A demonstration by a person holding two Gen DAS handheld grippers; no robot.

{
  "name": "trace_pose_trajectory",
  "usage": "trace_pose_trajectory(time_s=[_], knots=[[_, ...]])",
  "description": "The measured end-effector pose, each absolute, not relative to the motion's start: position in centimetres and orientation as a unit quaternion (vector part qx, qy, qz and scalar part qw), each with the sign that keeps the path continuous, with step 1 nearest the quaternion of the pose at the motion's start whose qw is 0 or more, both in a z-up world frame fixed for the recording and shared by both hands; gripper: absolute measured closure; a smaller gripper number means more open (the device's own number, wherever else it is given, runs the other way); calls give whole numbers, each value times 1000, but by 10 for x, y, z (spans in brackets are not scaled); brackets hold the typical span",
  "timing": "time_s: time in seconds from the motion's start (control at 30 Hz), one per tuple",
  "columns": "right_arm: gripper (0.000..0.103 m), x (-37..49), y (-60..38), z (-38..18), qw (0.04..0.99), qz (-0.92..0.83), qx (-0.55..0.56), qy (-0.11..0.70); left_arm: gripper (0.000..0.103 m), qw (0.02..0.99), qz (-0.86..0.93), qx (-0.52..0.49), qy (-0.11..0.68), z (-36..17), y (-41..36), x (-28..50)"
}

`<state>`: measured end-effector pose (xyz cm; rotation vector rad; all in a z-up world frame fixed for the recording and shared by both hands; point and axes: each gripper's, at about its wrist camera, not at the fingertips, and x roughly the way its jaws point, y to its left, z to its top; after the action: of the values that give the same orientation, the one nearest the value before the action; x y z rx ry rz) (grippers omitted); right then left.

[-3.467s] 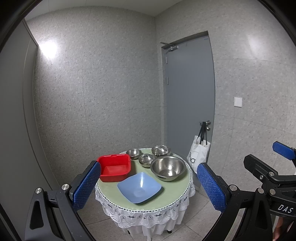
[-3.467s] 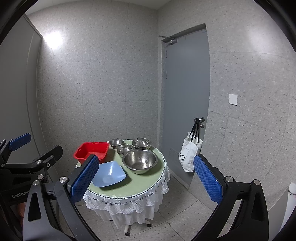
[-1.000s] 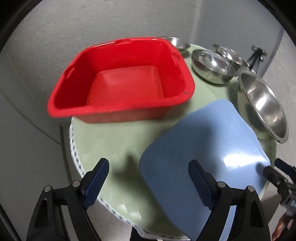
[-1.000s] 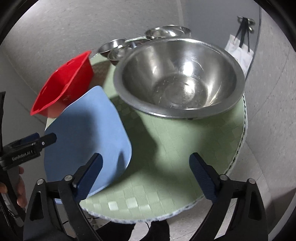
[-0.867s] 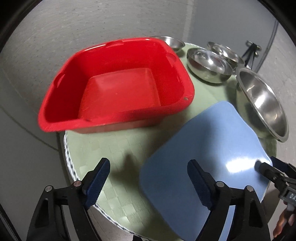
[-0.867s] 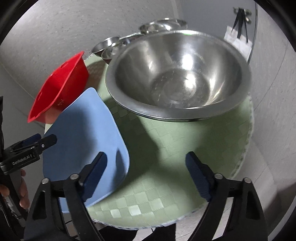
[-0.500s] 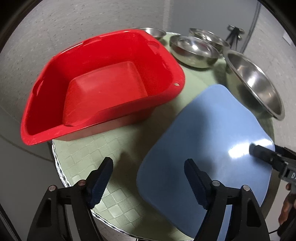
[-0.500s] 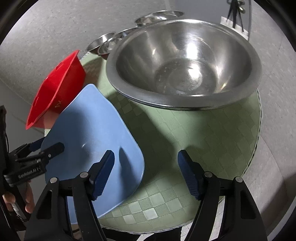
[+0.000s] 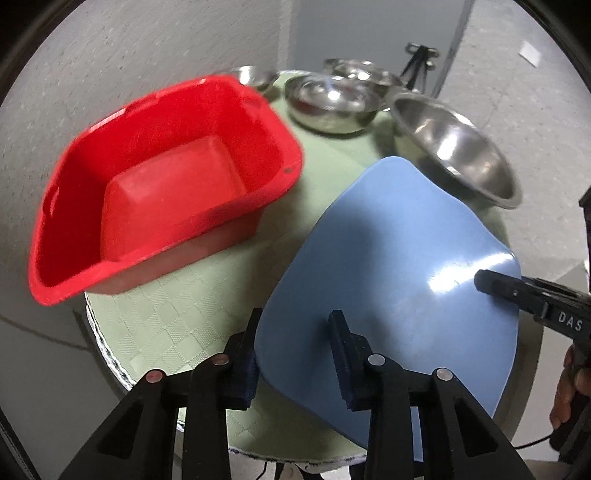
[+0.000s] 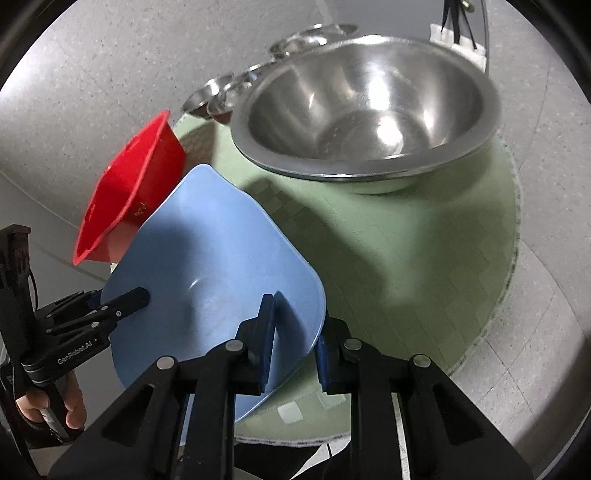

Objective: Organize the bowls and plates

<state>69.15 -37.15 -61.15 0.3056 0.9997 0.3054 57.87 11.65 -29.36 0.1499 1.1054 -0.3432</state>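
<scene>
A square blue plate [image 9: 402,266] lies on the round green-clothed table [image 9: 177,299]; it also shows in the right wrist view [image 10: 207,266]. My left gripper [image 9: 295,343] is shut on the plate's near left edge. My right gripper [image 10: 293,328] is shut on the plate's opposite corner, one finger above the rim and one below. A red square basin [image 9: 166,177] stands to the plate's left. A large steel bowl [image 10: 365,107] stands behind the plate on the right.
Three small steel bowls [image 9: 332,99] stand at the back of the table. A white bag hangs on the grey door's handle [image 10: 458,33]. The table's edge drops to a tiled floor [image 10: 543,332] on the right.
Both grippers moved in from the front and closed from wide open onto opposite edges of the blue plate. The plate's edges now look slightly raised.
</scene>
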Motion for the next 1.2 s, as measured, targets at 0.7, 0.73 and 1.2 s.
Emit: trace_pose_trajectory(time_s=[0.7,0.73,1.2], knots=[[84,734,-474,-502,906,138,104,387,73,887,-205,41,412,-226,-3,642],[84,743,-480,-506,904,138,104,391,73,888,-201,39,412,-234,-14,653],[83,819,-517,-549,887,150,84,428,72,871,-146,54,466,-300,-79,719]])
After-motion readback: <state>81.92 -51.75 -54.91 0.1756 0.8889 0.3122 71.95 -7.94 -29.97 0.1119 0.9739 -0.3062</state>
